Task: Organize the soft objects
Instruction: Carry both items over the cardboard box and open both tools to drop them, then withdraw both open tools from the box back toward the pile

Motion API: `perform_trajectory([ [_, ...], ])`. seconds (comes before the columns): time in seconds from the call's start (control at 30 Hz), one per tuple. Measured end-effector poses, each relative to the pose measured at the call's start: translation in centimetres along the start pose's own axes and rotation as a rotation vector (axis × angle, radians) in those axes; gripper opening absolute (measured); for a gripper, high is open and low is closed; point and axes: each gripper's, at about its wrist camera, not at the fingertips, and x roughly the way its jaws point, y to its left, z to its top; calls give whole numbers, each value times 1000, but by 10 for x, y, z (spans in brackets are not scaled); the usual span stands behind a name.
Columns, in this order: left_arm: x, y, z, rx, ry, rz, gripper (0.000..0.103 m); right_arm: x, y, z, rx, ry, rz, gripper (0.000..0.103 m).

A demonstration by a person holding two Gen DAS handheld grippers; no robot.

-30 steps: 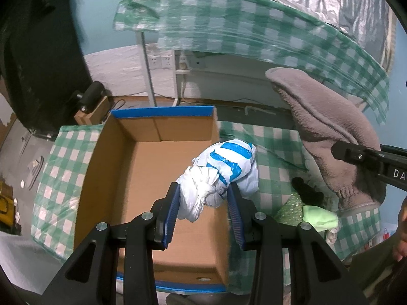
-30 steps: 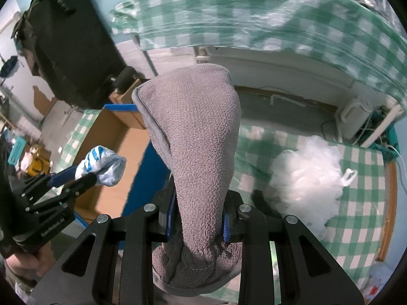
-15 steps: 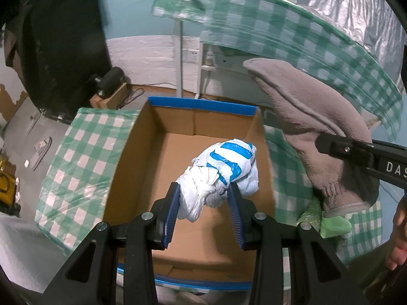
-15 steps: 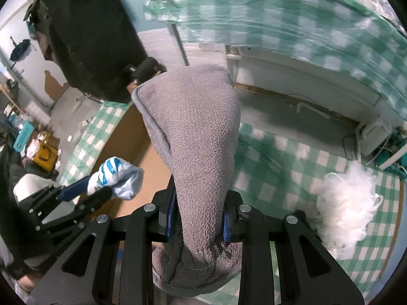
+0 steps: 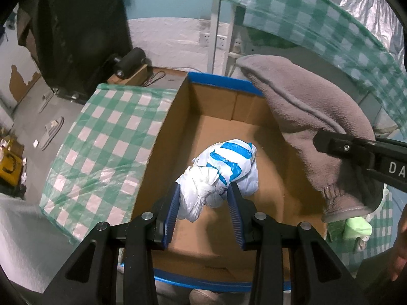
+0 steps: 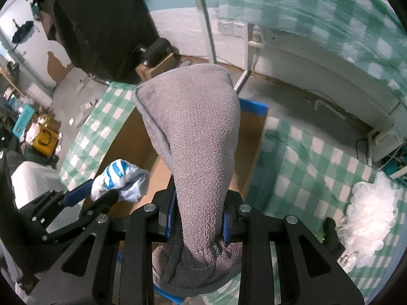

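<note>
With left tongs point(image 5: 203, 203) clamping the knotted bag point(image 5: 221, 170) and right tongs point(image 6: 199, 216) clamping the grey slipper point(image 6: 195, 139), we should lower both into the cardboard box point(image 5: 216, 96) before letting go.

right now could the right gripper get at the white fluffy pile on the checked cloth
Probably not yet: the right gripper has its jaws shut on the grey towel, so it must drop that first. The white fluffy pile itself lies uncovered.

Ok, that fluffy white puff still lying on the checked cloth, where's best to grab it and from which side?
Take the white puff across its bulging middle, coming down from above. It lies loose on the checked cloth with open cloth on its left side; the dark thing crowds its lower left, so avoid that corner.
</note>
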Motion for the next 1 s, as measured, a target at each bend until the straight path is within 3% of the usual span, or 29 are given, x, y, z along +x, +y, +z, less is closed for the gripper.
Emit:
perform_trajectory([
  [0.33, 8, 3, -2, -2, 20, 24, 40, 25, 7, 3, -2, 55, 13, 28],
  [0.43, 10, 5, -2, -10, 25, 29, 40, 28, 8, 3, -4, 61, 18, 39],
  [0.5, 11, 5, -1, -13, 29, 32, 46, 29, 8, 5, -7, 60, 13, 47],
  [0.57, 12, 4, 0, -15, 29, 43, 49, 29, 9, 4, -7, 53, 23, 63],
  [0.7, 9, 3, 1, -11, 17, 62, 66, 23, 9, 4, -20, 25, 9, 71],
  [1.0, 1, -2, 3, -9, -2, 39, 74, 8, -2, 4, 17, -5, 8, 73],
])
